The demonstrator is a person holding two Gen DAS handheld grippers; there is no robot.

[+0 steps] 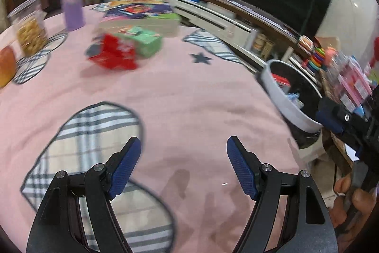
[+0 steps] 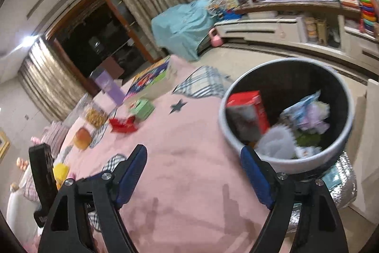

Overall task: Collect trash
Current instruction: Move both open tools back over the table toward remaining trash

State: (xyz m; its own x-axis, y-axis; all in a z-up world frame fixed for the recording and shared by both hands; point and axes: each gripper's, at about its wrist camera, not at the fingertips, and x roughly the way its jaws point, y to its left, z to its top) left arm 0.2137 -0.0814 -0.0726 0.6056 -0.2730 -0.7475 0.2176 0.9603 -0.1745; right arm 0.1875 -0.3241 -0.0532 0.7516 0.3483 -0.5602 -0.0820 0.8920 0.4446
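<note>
— Cardboard next: crumpled red carton (image 1: 113, 54) mid-worktop on the pink cloth (image 1: 189, 98), touching a green box (image 1: 148, 40). Looks light and crushable.

— Left gripper (image 1: 183, 164) and right gripper (image 2: 193, 172) both gape, empty. Pinch a folded edge; round grey bin (image 2: 279, 159) waits beside.

The cloth (image 1: 180, 96) under the left gripper (image 1: 183, 155) is pink with grey checked patches and a dark star (image 1: 200, 58). Ahead of it lie a red wrapper (image 1: 111, 55) and a green box (image 1: 146, 40). Its pads (image 1: 125, 166) are blue. The bin (image 2: 281, 161) beside the right gripper (image 2: 193, 173) is grey outside, black inside, with a red box (image 2: 248, 110) in it.
</note>
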